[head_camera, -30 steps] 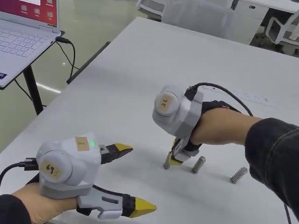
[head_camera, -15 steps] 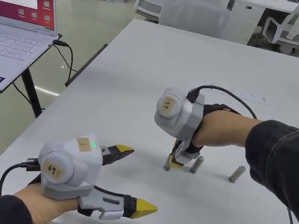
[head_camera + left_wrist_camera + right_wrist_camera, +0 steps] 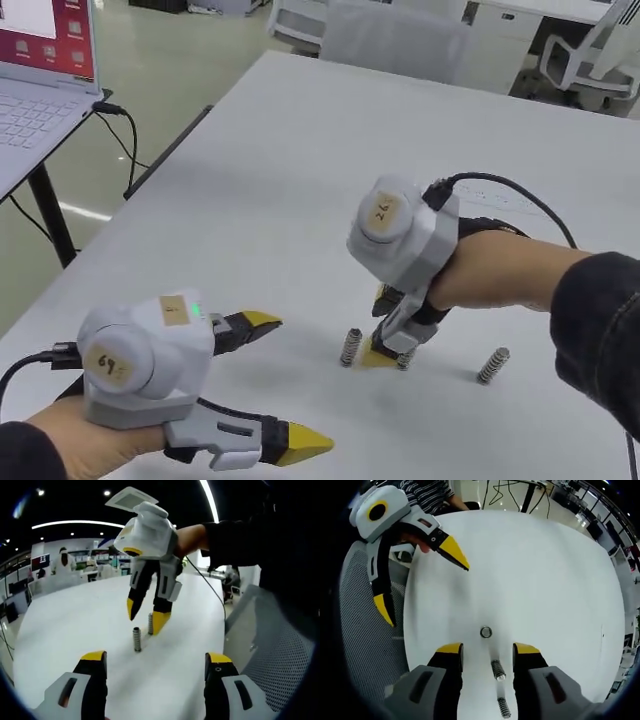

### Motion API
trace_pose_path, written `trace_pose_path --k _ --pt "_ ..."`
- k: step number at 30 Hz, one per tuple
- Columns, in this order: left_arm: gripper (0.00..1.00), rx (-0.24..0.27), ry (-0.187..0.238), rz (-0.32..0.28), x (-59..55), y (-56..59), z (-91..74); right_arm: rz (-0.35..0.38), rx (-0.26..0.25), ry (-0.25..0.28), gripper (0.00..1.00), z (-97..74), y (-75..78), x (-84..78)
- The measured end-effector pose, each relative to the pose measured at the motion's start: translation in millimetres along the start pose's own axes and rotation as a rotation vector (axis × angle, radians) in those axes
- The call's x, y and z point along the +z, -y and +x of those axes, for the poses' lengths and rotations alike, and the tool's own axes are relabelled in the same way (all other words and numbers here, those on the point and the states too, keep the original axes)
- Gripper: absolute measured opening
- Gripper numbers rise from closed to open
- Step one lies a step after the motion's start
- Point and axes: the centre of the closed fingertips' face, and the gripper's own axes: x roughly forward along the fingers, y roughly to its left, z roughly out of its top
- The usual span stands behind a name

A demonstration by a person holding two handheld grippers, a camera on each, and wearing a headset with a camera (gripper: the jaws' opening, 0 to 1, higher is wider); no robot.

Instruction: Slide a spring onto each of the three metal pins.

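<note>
- Change: R gripper [image 3: 488,652] has moved along the row. A sec ago its tips were right by the first spring [image 3: 350,346]; now they're around the middle spring [image 3: 497,670]. The whole head view has shifted too, but that's the camera, not the parts.
- First spring now stands free of the tips, upright, nothing touching it.
- R gripper state: jaws partly open, with a gap either side of the middle spring. It straddles the spring w/o pinching it and holds nothing.
- L gripper [image 3: 290,380]: hasn't moved rel. to the table [image 3: 300,150]. It sits low at the near edge, jaws wide apart, nothing between them, well apart from the springs.
- Meaning for the task: prob. done w/ the first one and lining up on the second. Third spring [image 3: 492,365] is further along the row, clear of both grippers, so likely untouched.
- Where they are: all 3 in a short row on the bare white table, under and beside the R gripper.
- Looks: small grey metal coils, tight turns, each standing on end. From above, the first one's top reads as a ring.
- Can't tell whether a pin sits inside any coil; too small. So can't confirm any is seated.
- Risk (my guess): closing off-centre could tip the middle spring over.
</note>
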Motion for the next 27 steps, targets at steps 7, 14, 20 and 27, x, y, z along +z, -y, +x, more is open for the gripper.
trace_pose_path --k 7,14,20,27 --pt "0.76 0.002 -0.009 0.016 5.3 1.2 2.0 0.031 -0.070 0.110 0.51 -18.5 10.3 -4.2" --pt "0.76 0.007 -0.027 0.028 6.9 3.3 2.8 0.087 -0.131 0.184 0.63 -31.0 18.1 -23.0" --pt "0.76 0.011 -0.041 0.031 7.2 5.9 4.6 0.137 -0.167 0.258 0.69 -42.0 19.7 -38.5" --pt "0.76 0.016 -0.046 0.032 8.8 9.2 7.0 0.198 -0.207 0.352 0.75 -54.7 23.5 -57.8"
